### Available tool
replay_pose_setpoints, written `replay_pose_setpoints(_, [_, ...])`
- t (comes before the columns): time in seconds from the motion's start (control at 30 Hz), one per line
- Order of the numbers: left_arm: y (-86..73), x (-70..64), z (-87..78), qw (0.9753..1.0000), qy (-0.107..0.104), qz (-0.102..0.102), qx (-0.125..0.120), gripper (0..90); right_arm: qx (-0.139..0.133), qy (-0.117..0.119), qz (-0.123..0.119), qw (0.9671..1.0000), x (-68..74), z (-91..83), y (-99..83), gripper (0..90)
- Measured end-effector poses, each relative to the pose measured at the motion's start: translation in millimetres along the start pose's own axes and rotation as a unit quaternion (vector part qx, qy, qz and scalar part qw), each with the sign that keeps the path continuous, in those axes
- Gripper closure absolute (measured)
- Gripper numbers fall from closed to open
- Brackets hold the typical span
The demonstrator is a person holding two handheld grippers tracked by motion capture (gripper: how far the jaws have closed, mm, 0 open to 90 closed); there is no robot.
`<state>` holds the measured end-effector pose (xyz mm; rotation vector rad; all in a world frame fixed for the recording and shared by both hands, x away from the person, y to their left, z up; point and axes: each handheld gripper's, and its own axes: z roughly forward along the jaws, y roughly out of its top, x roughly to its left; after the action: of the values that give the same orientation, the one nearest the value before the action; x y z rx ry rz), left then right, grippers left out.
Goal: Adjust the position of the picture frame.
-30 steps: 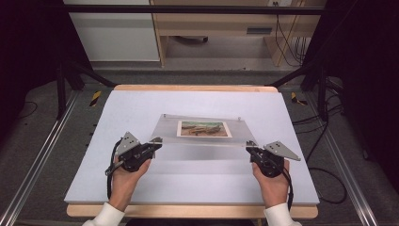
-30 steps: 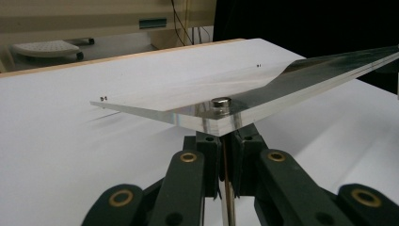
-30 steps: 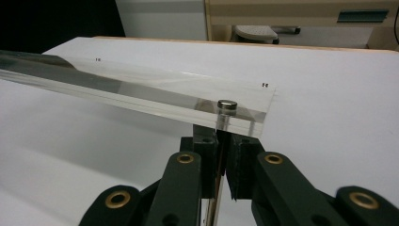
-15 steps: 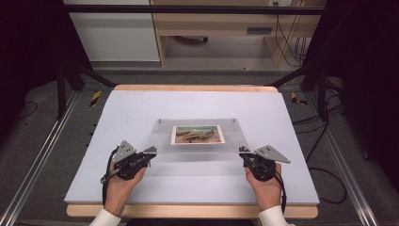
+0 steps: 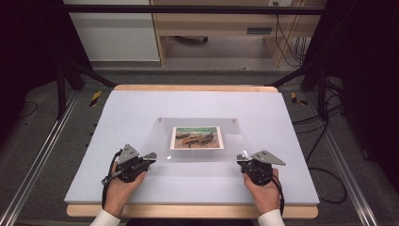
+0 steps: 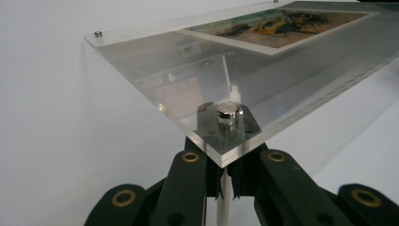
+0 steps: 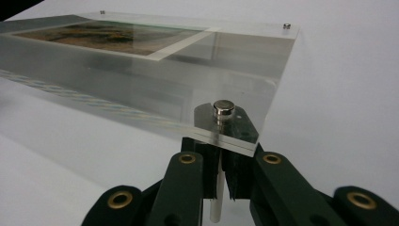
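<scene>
1. Pale grey desk with a wooden edge fills the workspace, and dark floor and cables lie around it; I take the clear acrylic picture frame with a printed landscape photo inside as my landmark.

2. That frame sits near the middle of the desk. Its far edge seems to lie on the surface, and its near edge is raised toward me.

3. My left tool is at the frame's near left corner. In the left gripper view its jaws are drawn narrow on the thin white post under the small silver corner stud, so I carry the frame without touching the photo.

4. My right tool does the same at the frame's near right corner, pinching the post below that corner's silver stud.

5. I grip both near corners so the plate stays level from side to side and cannot twist or swing.

6. Two more studs mark the frame's far corners, away from my hands.

7. My guess is the frame is being lowered or shifted, so both tools must move together.
</scene>
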<state>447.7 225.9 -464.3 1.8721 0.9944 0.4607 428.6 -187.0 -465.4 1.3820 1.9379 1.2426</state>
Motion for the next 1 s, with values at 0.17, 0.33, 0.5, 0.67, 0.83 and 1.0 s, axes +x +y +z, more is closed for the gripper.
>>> replay_pose_setpoints(0.17, [-2.2,-1.1,1.6,1.0,0.0,0.0,0.01,83.5,0.008,-0.004,-0.003,0.9999,-0.3,1.3,-2.1,84.9])
replay_pose_setpoints(0.33, [-2.9,-3.0,1.5,0.9998,-0.003,0.0,0.017,83.6,0.014,-0.008,-0.005,0.9998,-0.5,1.6,-3.1,84.9])
replay_pose_setpoints(0.5, [-4.7,-6.2,3.0,0.9995,0.0,0.005,0.031,83.3,0.023,-0.014,-0.003,0.9996,-2.3,2.3,-4.7,84.5])
replay_pose_setpoints(0.67, [-6.4,-7.5,5.6,0.9992,0.003,0.006,0.04,82.9,0.033,-0.017,-0.003,0.9993,-2.7,3.9,-6.2,84.3])
replay_pose_setpoints(0.83, [-5.8,-8.4,7.4,0.9991,0.005,0.012,0.04,82.6,0.033,-0.019,0.001,0.9993,-4.4,5.4,-6.1,84.2])
replay_pose_setpoints(1.0, [-6.3,-7.1,9.0,0.9992,0.009,0.011,0.038,82.3,0.033,-0.019,-0.003,0.9993,-4.7,6.8,-6.6,84.2])
